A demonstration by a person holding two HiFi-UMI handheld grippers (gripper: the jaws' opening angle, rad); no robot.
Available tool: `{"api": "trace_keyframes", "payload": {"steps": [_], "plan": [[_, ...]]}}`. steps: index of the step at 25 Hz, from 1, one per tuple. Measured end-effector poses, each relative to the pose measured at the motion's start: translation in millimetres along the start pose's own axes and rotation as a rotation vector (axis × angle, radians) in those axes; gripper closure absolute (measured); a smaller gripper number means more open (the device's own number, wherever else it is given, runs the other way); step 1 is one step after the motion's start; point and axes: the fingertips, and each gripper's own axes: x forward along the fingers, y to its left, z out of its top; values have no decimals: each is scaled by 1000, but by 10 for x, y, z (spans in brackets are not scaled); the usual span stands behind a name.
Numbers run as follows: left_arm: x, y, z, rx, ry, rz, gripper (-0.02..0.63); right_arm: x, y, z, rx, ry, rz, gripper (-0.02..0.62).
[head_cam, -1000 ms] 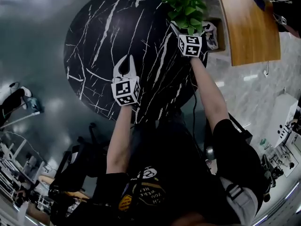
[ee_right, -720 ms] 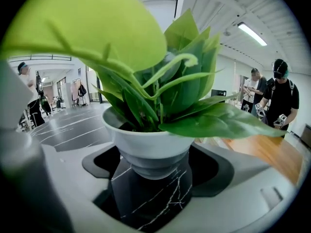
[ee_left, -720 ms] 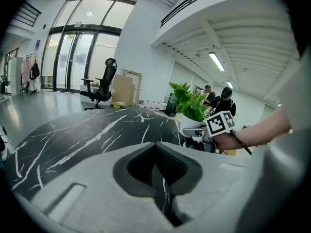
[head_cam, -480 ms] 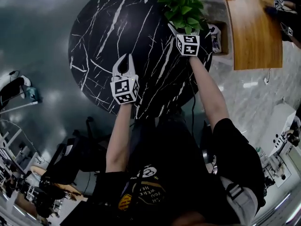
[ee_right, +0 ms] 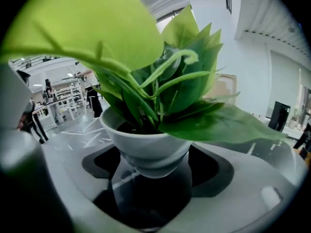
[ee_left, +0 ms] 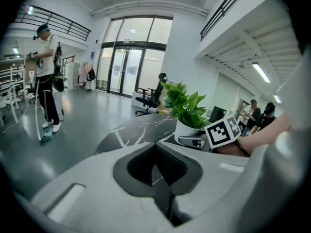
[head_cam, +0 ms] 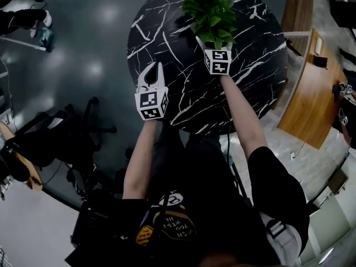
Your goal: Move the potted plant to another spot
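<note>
Potted plant (head_cam: pixel 210 10): small and bushy, with broad pointed bright-green leaves and one curling stem. White round pot (ee_right: pixel 148 147), plain, tapering to narrower foot; dark soil just inside rim. Stands upright. Lower pot wall gripped between jaws of right gripper (head_cam: pixel 209 40), one jaw on each side. Position: far half of round black white-veined table (head_cam: pixel 167 49), close to far edge, well apart from near edge. Cannot tell whether foot touches tabletop or hangs just above it.
</note>
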Motion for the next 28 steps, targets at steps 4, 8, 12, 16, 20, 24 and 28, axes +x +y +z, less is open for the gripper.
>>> {"api": "trace_keyframes", "payload": {"steps": [4,8,12,16,20,24,28], "plan": [[-498,557,-112,-53,-22,112,601,270,1110,139,-93,-3,151,153],[-894,939,-296,-109,-36,191,601,369,2032,118,-158,-3,266,155],[-1126,1084,-397,-150,-38,233,601,385,2584,87,-173,-8,311,158],[-1161,1068,-390,-143,-36,223,601,372,2675,97,-183,-10,310,161],[-1000,880,-324,-106,-25,167,601,368,2374,64,-166,-2,265,163],[-678,502,-198,-50,1,71,601,256,1653,23,-105,13,162,163],[-277,-12,-92,5,27,-25,601,47,677,-60,-22,9,41,166]]}}
